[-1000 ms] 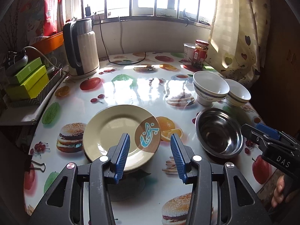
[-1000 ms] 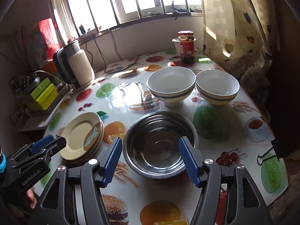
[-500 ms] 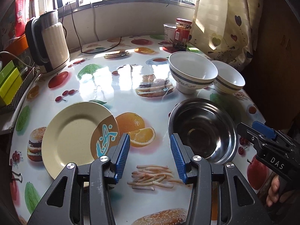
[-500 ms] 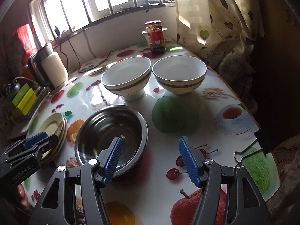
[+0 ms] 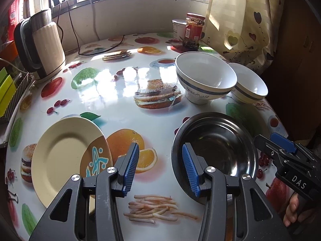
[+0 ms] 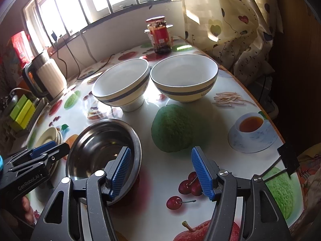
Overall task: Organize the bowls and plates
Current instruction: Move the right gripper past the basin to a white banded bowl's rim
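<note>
A cream plate (image 5: 60,156) with a blue and brown motif lies at the table's near left; it also shows in the right wrist view (image 6: 48,135). A steel bowl (image 5: 218,146) sits to its right and shows in the right wrist view (image 6: 100,146). Two white bowls with blue bands stand behind it: one (image 5: 204,76) (image 6: 122,84) on the left, one (image 5: 248,84) (image 6: 184,78) on the right. My left gripper (image 5: 159,168) is open and empty, between plate and steel bowl. My right gripper (image 6: 161,172) is open and empty, its left finger over the steel bowl's rim.
An electric kettle (image 5: 40,46) with its cord stands at the back left. A red-lidded jar (image 5: 193,30) and a white cup (image 5: 178,29) stand at the back by the curtain. Green boxes (image 6: 22,112) sit in a rack off the table's left edge.
Both grippers have swung to the right. The plate has slid toward the left of the left wrist view, and the white bowls now sit nearer the middle of the right wrist view.
</note>
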### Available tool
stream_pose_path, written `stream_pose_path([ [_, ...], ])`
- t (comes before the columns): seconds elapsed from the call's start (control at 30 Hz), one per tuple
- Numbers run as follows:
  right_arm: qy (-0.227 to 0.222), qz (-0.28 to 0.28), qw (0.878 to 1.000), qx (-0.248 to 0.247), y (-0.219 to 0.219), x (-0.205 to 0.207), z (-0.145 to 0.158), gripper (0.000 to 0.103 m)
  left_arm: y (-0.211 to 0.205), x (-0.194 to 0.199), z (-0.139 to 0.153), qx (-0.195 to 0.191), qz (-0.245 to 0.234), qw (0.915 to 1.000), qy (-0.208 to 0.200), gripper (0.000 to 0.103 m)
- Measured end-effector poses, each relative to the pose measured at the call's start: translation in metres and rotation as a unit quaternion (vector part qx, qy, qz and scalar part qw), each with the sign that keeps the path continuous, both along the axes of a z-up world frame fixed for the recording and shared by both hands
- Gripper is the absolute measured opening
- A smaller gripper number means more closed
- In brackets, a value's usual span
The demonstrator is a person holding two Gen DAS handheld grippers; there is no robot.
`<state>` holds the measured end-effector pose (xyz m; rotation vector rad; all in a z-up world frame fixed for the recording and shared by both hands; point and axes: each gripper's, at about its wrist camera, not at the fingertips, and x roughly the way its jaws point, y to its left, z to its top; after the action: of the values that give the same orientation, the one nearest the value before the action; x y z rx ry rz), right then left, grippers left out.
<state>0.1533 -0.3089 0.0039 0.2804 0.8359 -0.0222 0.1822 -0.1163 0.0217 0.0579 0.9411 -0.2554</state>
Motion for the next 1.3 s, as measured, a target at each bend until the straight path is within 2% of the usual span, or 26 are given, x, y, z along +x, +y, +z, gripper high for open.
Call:
stream_pose_path([
  [0.5,-0.004,-0.009,1.000,-0.002,-0.007,0.005,0.008,0.064,-0.004,0.017,0.006,-0.013,-0.011,0.9999,-0.002,0.046],
  [0.67,-0.024,-0.003,1.000,-0.009,-0.007,0.021,0.025,0.064,-0.002,0.038,0.013,-0.033,-0.003,0.9994,0.008,0.046],
  [0.77,-0.034,0.003,0.999,-0.008,-0.006,0.034,0.034,0.064,-0.007,0.049,0.021,-0.027,-0.008,0.9996,-0.007,0.046],
  [0.87,-0.041,0.008,0.999,-0.008,-0.005,0.049,0.040,0.064,-0.012,0.062,0.024,-0.044,-0.012,0.9989,0.000,0.046],
  [0.97,-0.041,0.009,0.999,-0.006,-0.004,0.062,0.042,0.064,-0.018,0.070,0.028,-0.035,-0.016,0.9992,-0.013,0.046],
  [1.17,-0.041,0.009,0.999,-0.001,-0.004,0.081,0.038,0.063,-0.030,0.091,0.023,-0.033,-0.021,0.9992,-0.003,0.046],
  [1.3,-0.039,0.010,0.999,-0.002,-0.002,0.090,0.035,0.057,-0.031,0.103,0.018,-0.042,-0.019,0.9989,0.009,0.046],
])
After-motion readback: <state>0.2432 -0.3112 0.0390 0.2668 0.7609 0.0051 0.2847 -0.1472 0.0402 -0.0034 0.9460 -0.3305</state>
